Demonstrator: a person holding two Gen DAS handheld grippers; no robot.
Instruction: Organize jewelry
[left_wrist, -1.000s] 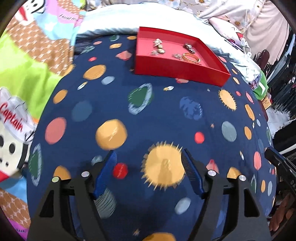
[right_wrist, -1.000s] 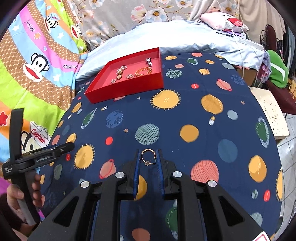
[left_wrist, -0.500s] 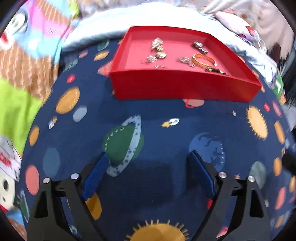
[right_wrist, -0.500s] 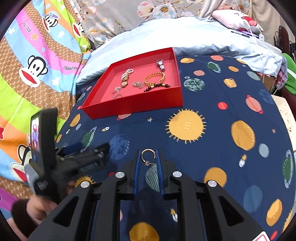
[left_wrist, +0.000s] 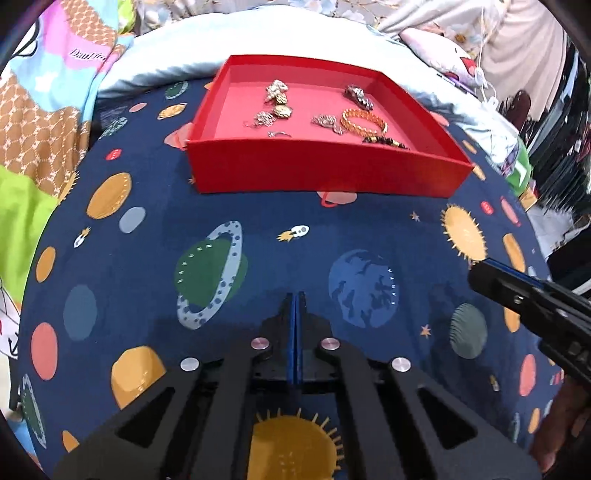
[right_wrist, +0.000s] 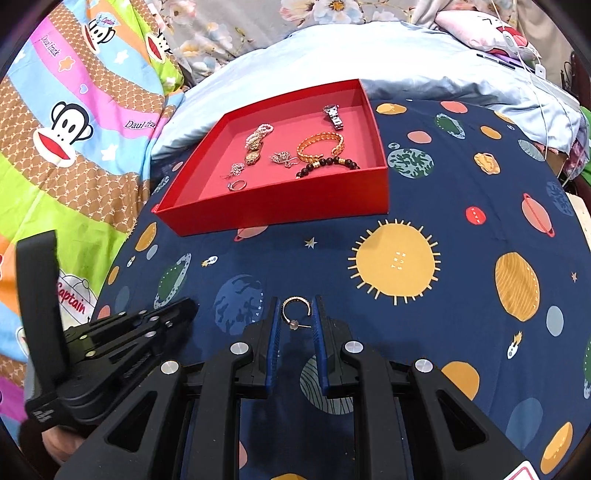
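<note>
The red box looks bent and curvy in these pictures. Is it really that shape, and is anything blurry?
Left wrist view: the red box bows outward from fisheye lens distortion, and the picture's corners go black. Right wrist view: the same bending; the earring in the right gripper looks sharp, and the blanket curves like a dome.

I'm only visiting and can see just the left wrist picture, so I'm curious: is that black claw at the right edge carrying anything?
Observer: Yes. The right claw is shut on a small gold hoop earring.
Operator: Is it over the red tray?
Observer: No. The earring hangs over the planet cloth, short of the red tray's near wall.
Operator: What's that bright quilt on the left?
Observer: The quilt is printed with a cartoon monkey face.
</note>
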